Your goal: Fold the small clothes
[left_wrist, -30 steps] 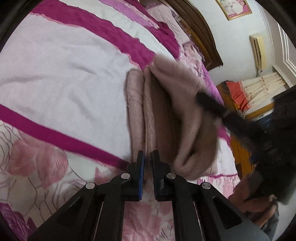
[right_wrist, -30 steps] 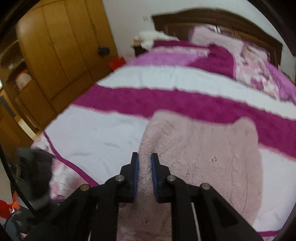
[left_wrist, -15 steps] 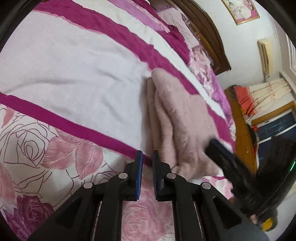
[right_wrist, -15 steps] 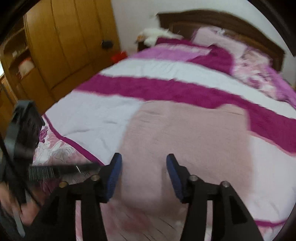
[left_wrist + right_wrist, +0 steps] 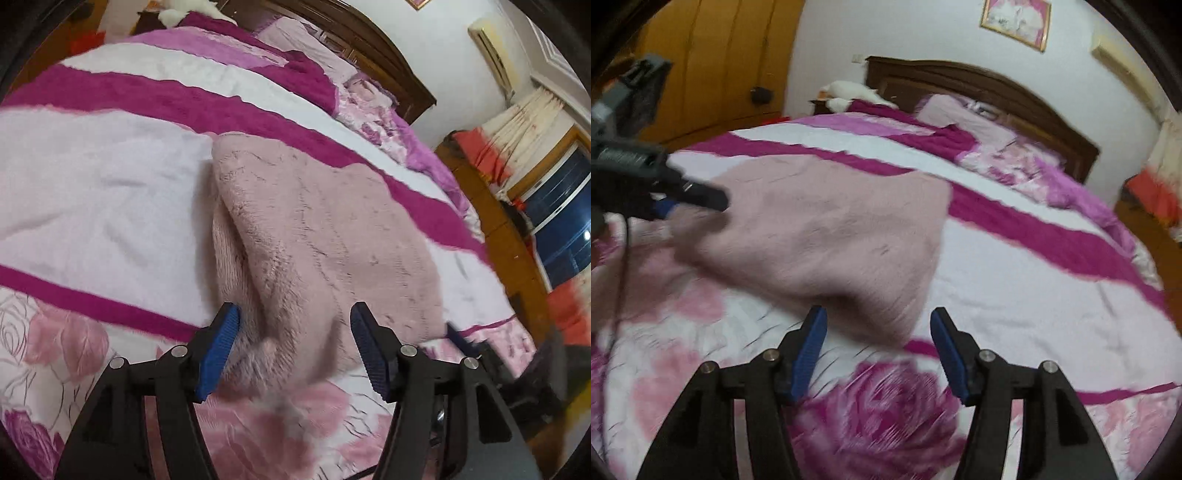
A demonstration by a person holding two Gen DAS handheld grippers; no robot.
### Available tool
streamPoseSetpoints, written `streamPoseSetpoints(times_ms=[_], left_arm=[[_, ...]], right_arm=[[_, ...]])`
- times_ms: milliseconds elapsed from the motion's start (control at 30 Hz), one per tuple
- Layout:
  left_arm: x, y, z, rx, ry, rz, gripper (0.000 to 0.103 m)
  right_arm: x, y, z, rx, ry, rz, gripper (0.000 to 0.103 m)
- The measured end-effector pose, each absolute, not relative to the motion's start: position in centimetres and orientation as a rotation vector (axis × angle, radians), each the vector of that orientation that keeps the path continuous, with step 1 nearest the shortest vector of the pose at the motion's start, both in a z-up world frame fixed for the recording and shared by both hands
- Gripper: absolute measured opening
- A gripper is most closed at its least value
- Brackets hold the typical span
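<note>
A pale pink fuzzy knit garment (image 5: 325, 236) lies folded on the bed, its layered edges showing on the left side. My left gripper (image 5: 293, 332) hovers at its near edge with jaws opening; the garment's near corner lies between the blue pads (image 5: 221, 347) but they do not press it. In the right wrist view the same garment (image 5: 827, 229) spreads ahead. My right gripper (image 5: 877, 334) stands at its near right corner, jaws opening, pads apart from the cloth. The left gripper's fingers (image 5: 690, 197) show blurred at the garment's left edge.
The bedspread (image 5: 92, 192) is white with magenta stripes and pink roses. A dark wooden headboard (image 5: 979, 86) and pillows sit at the far end. Wooden wardrobe doors (image 5: 720, 62) stand left, curtains and a window (image 5: 554, 221) right.
Both grippers went from shut to open. The garment's lifted flap now lies flat on the bed. The right gripper has drawn back toward the garment's near right corner.
</note>
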State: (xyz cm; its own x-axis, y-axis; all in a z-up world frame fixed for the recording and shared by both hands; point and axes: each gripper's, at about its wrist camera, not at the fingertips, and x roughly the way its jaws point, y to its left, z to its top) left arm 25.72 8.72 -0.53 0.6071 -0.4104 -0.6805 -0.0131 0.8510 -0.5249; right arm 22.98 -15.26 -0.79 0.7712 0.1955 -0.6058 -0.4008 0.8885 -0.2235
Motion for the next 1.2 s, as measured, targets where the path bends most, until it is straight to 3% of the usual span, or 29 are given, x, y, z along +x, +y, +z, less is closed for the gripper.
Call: streamPoseSetpoints(times_ms=[67, 100, 133, 233, 400, 567, 667, 700, 733, 800, 833, 867, 1200], left_arm=[[25.8, 8.8, -0.6, -0.530, 0.876, -0.237, 0.022], [25.8, 9.0, -0.4, -0.530, 0.864, -0.226, 0.015], [26.0, 9.0, -0.4, -0.530, 0.857, -0.225, 0.008], [26.2, 8.9, -0.4, -0.563, 0.842, -0.272, 0.005], [26.1, 7.8, -0.5, -0.476, 0.830, -0.243, 0.003], [25.6, 9.2, -0.7, -0.522, 0.847, -0.232, 0.003], [24.2, 9.9, 0.5, -0.528, 0.857, -0.235, 0.004], [23.3, 10.4, 1.4, -0.538, 0.838, -0.253, 0.005], [22.8, 10.7, 1.9, -0.545, 0.820, -0.265, 0.012], [22.2, 11.4, 2.7, -0.579, 0.769, -0.290, 0.040], [22.5, 11.4, 2.6, -0.595, 0.765, -0.298, 0.058], [22.9, 11.4, 2.3, -0.609, 0.771, -0.302, 0.063], [30.1, 10.0, -3.6, -0.591, 0.952, -0.264, 0.063]], right_arm=[[24.4, -15.3, -0.7, -0.348, 0.597, 0.283, 0.060], [25.1, -15.4, -0.7, -0.345, 0.606, 0.272, 0.030], [25.5, -15.9, -0.7, -0.312, 0.614, 0.269, 0.020], [25.0, -18.3, -0.1, -0.168, 0.592, 0.229, 0.018], [25.5, -19.9, -1.1, -0.028, 0.694, 0.314, 0.022], [23.4, -20.8, -0.6, 0.007, 0.710, 0.412, 0.039], [22.7, -24.1, 0.6, 0.137, 0.686, 0.476, 0.059], [22.7, -24.9, 0.8, 0.173, 0.688, 0.487, 0.069], [22.9, -25.9, 1.1, 0.218, 0.693, 0.501, 0.071], [23.7, -27.3, 1.2, 0.273, 0.700, 0.501, 0.071], [24.1, -27.6, 1.1, 0.288, 0.705, 0.501, 0.071], [24.6, -27.8, 0.9, 0.297, 0.711, 0.504, 0.071], [34.8, -27.7, -6.0, 0.742, 0.959, 0.707, 0.072]])
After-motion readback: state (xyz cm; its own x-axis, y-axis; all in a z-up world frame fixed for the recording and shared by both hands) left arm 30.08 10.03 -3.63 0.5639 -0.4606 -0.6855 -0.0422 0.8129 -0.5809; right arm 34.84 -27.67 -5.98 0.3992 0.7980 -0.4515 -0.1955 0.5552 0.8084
